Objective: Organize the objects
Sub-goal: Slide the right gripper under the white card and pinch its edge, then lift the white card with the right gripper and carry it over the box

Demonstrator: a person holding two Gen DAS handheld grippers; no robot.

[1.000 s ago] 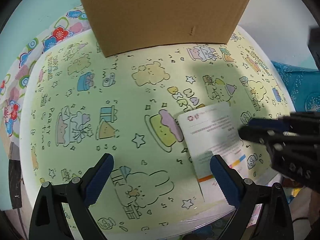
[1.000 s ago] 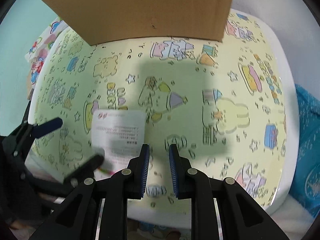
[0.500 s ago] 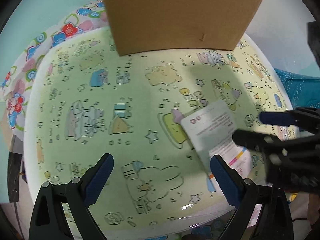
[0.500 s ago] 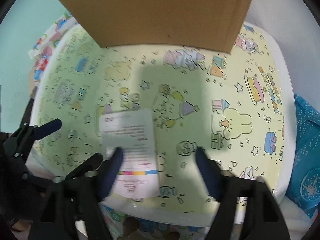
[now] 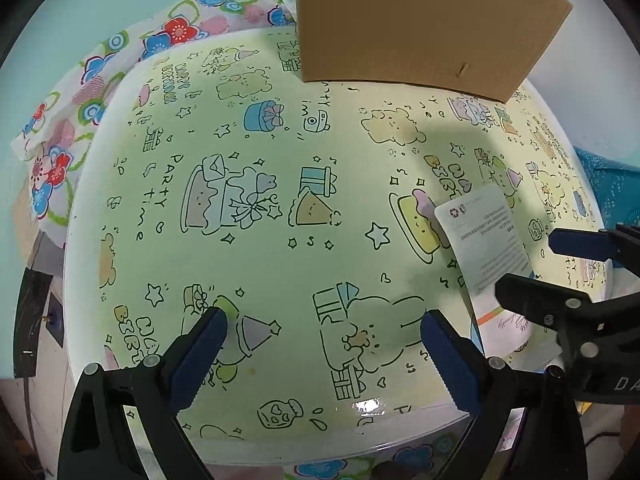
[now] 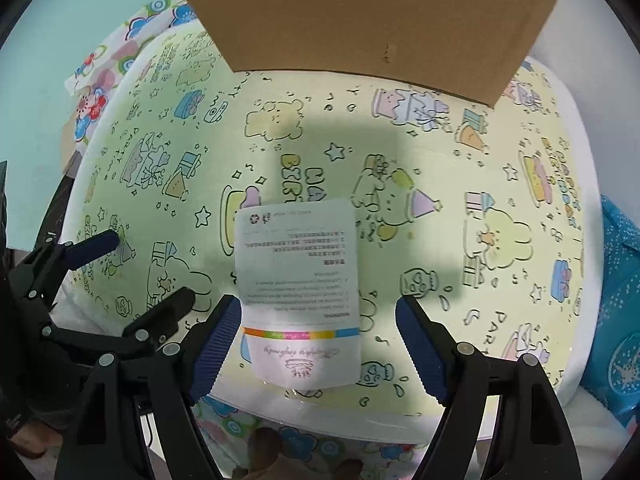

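Pouch point(image 6: 298, 292): white, flat on the table near its near edge, printed side up; the small print is too fine to read, and a coloured stripe crosses its near end.
Pouch from the left camera point(image 5: 486, 248): its near end is hidden behind the right gripper's black finger.
Right gripper point(image 6: 318, 346): jaws spread wide, one blue pad on each side of the pouch's near end; neither pad presses on it, nothing gripped. Whether the left pad brushes the pouch edge I cannot tell.
Left gripper point(image 5: 324, 354): jaws released and wide, nothing between them but bare table; it hangs to the left of the pouch, well apart from it.
Table point(image 5: 280, 184): pale green cover with cartoon cakes, bears and stars; its near edge is cut off behind the gripper frames.
Box point(image 6: 372, 16): brown cardboard at the far side of the table, its top cut off by the frame, so what it holds is hidden.
Cloth point(image 5: 132, 52): flowered, at the far left beyond the table, partly out of sight.
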